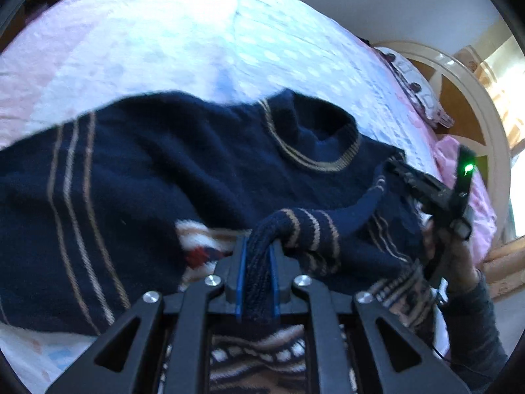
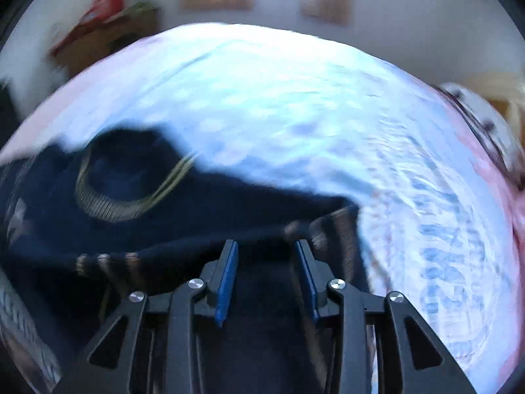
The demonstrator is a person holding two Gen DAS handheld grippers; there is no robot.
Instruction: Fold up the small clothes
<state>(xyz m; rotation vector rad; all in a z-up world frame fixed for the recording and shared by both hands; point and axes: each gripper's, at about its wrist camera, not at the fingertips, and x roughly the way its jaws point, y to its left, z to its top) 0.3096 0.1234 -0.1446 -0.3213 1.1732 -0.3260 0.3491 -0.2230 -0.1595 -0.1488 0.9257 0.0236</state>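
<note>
Left tongs (image 1: pixel 257 252) clamped; right tongs (image 2: pixel 266 249) parted.

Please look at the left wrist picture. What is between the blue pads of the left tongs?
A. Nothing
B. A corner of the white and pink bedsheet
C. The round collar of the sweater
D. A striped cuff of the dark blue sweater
D: the left tongs are closed on a dark blue cuff with tan stripes; the sweater's collar lies farther away on the bedsheet.

Bed (image 1: pixel 170 32) beyond the sweater (image 1: pixel 137 170) was wide open; the headboard (image 1: pixel 472 98) and pillow (image 1: pixel 416 85) boxed in the right side.
</note>
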